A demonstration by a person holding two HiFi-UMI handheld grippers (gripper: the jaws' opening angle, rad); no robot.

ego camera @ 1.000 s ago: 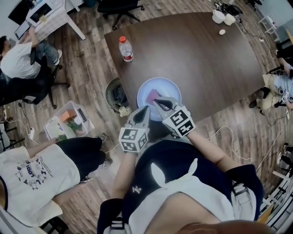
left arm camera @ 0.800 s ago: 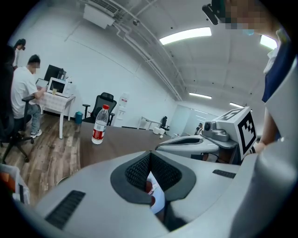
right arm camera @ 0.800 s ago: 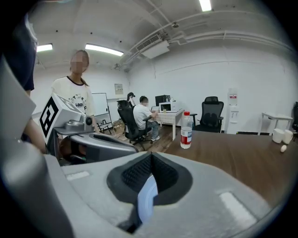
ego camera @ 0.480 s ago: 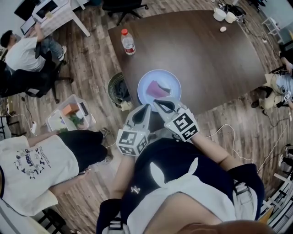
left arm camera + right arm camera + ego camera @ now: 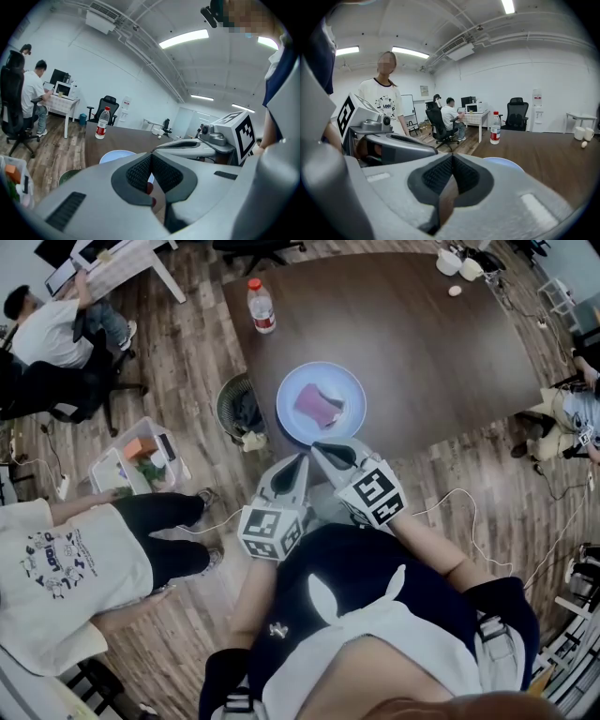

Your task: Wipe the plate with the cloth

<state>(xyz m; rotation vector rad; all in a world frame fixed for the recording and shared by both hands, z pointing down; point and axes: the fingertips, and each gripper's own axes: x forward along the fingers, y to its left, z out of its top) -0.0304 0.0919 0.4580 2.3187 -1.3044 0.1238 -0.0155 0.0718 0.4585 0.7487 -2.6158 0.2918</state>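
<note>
A pale blue plate [image 5: 300,427] lies near the front edge of the dark table [image 5: 422,343], with a folded pink cloth [image 5: 319,405] on it. My left gripper [image 5: 302,459] is shut and empty, held just off the table's near edge, short of the plate. To its right, my right gripper [image 5: 315,447] is also shut with nothing in it, its tip by the plate's near rim. In the left gripper view the plate [image 5: 112,155] peeks over the closed jaws. A sliver of the plate [image 5: 506,162] shows in the right gripper view.
A water bottle [image 5: 260,306] stands at the table's far left corner; cups [image 5: 452,262] sit at the far right. A waste bin [image 5: 238,411] and a plastic crate [image 5: 141,461] are on the floor to the left. People stand and sit nearby at left [image 5: 56,559].
Both grippers have drawn back from the plate toward the person's body and risen slightly. The right tip no longer reaches over the cloth. The cloth lies free on the plate.
</note>
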